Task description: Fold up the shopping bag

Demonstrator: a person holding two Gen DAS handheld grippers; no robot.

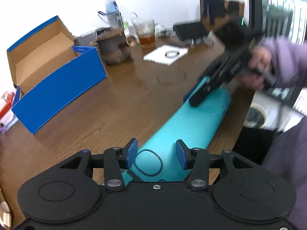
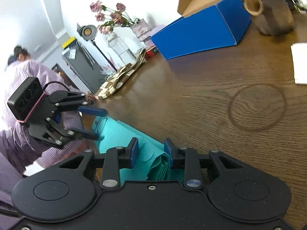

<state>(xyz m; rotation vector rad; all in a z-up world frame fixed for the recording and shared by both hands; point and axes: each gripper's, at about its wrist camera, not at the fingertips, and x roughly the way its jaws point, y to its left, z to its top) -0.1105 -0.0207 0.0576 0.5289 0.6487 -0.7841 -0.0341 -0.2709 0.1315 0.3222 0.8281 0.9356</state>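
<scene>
Teal shopping bag (image 1: 191,122) folded long; right gripper (image 2: 150,153) fingers pinch end, left gripper (image 1: 156,154) released.

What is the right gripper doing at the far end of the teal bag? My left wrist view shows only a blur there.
Observer: The teal bag's pleated end lies between the right gripper's jaws. I cannot tell whether they pinch it.
Operator: Seen from there, does my left gripper hold anything?
Observer: No. The left gripper has its jaws apart at the bag's other end.
Operator: Anything past the blue box?
Observer: A glass vase of dried roses stands beyond the blue box.
</scene>
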